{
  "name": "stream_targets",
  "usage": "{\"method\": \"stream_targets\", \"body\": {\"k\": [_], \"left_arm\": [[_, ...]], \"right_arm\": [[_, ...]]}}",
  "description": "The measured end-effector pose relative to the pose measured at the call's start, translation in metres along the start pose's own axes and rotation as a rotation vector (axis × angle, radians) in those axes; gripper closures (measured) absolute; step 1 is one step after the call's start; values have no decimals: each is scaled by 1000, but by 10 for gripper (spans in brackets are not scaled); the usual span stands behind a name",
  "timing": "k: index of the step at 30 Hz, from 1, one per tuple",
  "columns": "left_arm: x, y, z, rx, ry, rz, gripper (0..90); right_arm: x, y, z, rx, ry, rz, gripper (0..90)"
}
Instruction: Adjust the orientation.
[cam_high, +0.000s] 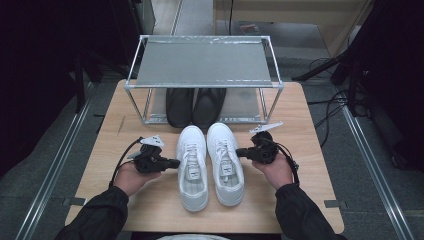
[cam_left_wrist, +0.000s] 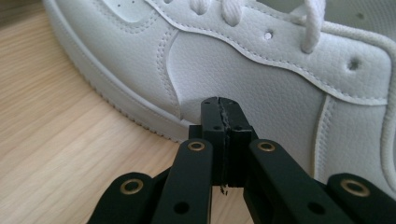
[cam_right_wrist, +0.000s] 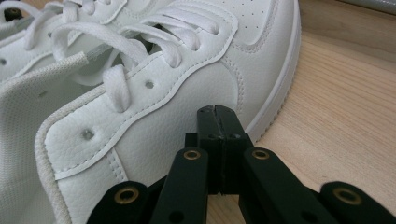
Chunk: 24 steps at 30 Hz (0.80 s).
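Note:
Two white lace-up sneakers stand side by side on the wooden table, toes pointing away: the left sneaker (cam_high: 193, 167) and the right sneaker (cam_high: 225, 162). My left gripper (cam_high: 175, 163) is shut, its tip close against the left sneaker's outer side (cam_left_wrist: 243, 70), with nothing held. My right gripper (cam_high: 239, 151) is shut too, its tip right at the right sneaker's outer side (cam_right_wrist: 154, 116). In both gripper views the black jaws meet flat, left gripper (cam_left_wrist: 219, 101) and right gripper (cam_right_wrist: 216, 108). Whether the tips touch the leather I cannot tell.
A metal-framed rack (cam_high: 202, 62) with a grey top shelf stands at the table's far half. A pair of black shoes (cam_high: 195, 106) sits on its lower level, just beyond the sneakers' toes. Bare wood (cam_high: 115, 145) lies left and right of the sneakers.

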<state>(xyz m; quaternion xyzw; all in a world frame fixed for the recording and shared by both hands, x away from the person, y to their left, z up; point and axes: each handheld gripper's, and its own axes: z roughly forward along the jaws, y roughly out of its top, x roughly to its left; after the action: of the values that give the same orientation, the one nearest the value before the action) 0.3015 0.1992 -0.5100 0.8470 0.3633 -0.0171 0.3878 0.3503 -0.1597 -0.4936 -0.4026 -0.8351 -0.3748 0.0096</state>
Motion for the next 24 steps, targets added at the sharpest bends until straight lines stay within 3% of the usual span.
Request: {"method": "stream_targets", "body": {"k": [2, 5, 8, 12, 20, 24], "left_arm": [[-5, 1, 3, 10, -14, 38, 900], [-8, 3, 4, 22, -1, 55, 900], [-12, 3, 5, 22, 16, 45, 900], [-13, 2, 6, 15, 21, 37, 900], [-15, 2, 7, 12, 27, 11, 900], [-17, 2, 11, 13, -17, 7, 900]], "right_arm": [[0, 0, 0, 0, -3, -1, 900], [-1, 0, 0, -1, 0, 0, 900], [-3, -1, -1, -1, 14, 18, 900], [-3, 0, 0, 2, 15, 6, 900], [-6, 6, 4, -11, -12, 13, 900], [-7, 7, 3, -16, -33, 10, 900]]}}
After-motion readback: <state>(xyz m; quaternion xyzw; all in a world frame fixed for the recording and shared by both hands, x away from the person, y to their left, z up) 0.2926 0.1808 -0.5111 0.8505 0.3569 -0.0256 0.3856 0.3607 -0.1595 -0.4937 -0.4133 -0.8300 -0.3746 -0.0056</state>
